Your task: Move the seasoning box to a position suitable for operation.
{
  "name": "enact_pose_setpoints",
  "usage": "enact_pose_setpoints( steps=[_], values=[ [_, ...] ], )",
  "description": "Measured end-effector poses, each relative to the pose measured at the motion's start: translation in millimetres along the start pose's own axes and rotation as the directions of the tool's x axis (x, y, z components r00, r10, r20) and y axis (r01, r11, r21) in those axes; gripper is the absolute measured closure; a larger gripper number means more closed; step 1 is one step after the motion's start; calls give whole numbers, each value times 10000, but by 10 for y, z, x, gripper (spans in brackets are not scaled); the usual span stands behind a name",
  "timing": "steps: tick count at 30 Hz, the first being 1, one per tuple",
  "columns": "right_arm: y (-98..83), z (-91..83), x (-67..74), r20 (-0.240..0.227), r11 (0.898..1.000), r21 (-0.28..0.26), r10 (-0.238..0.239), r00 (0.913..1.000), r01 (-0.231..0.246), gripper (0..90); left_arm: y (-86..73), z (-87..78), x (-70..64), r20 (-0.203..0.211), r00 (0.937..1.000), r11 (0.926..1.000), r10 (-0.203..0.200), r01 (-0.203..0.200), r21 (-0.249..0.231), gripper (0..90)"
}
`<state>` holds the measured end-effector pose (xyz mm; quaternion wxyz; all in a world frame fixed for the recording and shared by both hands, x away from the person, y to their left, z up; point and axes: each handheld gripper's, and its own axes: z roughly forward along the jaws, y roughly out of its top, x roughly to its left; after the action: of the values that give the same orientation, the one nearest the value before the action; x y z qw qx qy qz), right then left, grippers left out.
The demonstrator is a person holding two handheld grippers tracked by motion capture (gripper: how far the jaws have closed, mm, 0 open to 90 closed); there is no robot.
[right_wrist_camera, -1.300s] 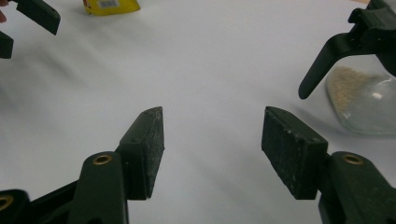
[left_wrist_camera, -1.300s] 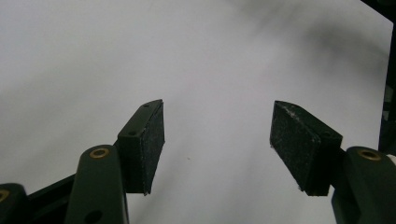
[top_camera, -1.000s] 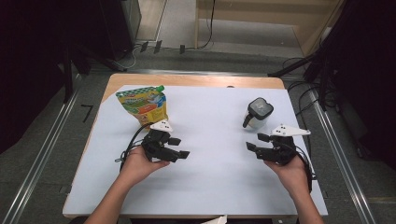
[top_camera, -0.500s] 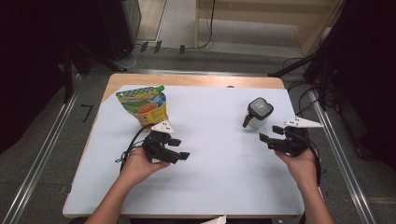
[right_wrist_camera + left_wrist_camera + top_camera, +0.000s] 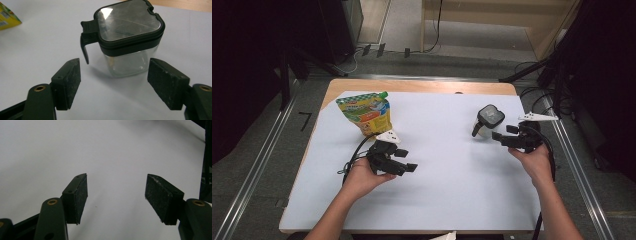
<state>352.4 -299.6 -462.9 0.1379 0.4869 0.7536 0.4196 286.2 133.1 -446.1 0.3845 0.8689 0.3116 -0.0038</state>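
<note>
I see a dark room with a wooden table under a big white sheet. From the high view I can see both of my hands at once. My left gripper sits over bare sheet near the middle-left, and a yellow pouch with a green cap stands just behind it. My right gripper is at the right side, just beside the jar.

The left gripper view shows me just white sheet between two black pads. The jaws are spread wide with nothing in them.

The right gripper view brings the jar up close, which the high view cannot do. The jaws have just been opening, and they stand wide apart now. The jar is in front of the pads, not between them, and they do not touch it. A corner of the pouch peeks in at the top left.

The jar is small and square with clear walls. It has a black rim, a shiny flat lid and a black handle that curves down one side. It stands upright on the sheet.
</note>
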Motion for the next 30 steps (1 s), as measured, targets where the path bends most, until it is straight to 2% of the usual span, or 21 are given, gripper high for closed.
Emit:
enact_pose_setpoints(
  steps=[5, 7, 9, 12, 15, 17, 19, 23, 27, 30],
  values=[
    [30, 118, -72, 297, 9997, 113, -208, 9993, 205, 212, -3, 6, -1, 16, 10000, 10000, 12, -12, 28, 357],
    [30, 163, -116, 431, 9998, 187, -97, 9990, 89, 193, -8, 4, 1, 55, 10000, 10000, 1, -1, 12, 356],
    [18, 202, -160, 427, 9999, 111, 19, 9991, -24, 184, -9, 6, 4, 86, 10000, 10000, -25, 25, -1, 357],
    [-2, 276, -189, 335, 10000, 52, -55, 9994, 53, 174, -11, 18, 5, 98, 9999, 10000, -25, 25, 49, 357],
    [-16, 371, -178, 258, 9999, 47, -116, 9996, 115, 170, -22, 34, -4, 122, 9999, 10000, -37, 36, 81, 357],
    [-16, 431, -156, 364, 9996, 33, -294, 9989, 293, 156, -28, 28, -4, 200, 9998, 10000, -33, 32, 81, 352],
    [-17, 486, -147, 608, 9983, -64, -569, 9965, 574, 148, -35, 19, -8, 267, 9996, 10000, -57, 58, -31, 350],
    [-32, 604, -184, 333, 9985, -317, -443, 9985, 453, 132, -59, -2, -7, 198, 9997, 9999, -119, 119, -8, 349],
    [-32, 687, -168, 456, 9960, -598, -640, 9969, 667, 122, -94, -23, 0, 116, 9997, 9998, -198, 198, 4, 350],
    [-23, 732, -164, 446, 9948, -827, -560, 9974, 596, 113, -114, -37, 1, 81, 9997, 9997, -248, 248, -11, 350]
  ],
)
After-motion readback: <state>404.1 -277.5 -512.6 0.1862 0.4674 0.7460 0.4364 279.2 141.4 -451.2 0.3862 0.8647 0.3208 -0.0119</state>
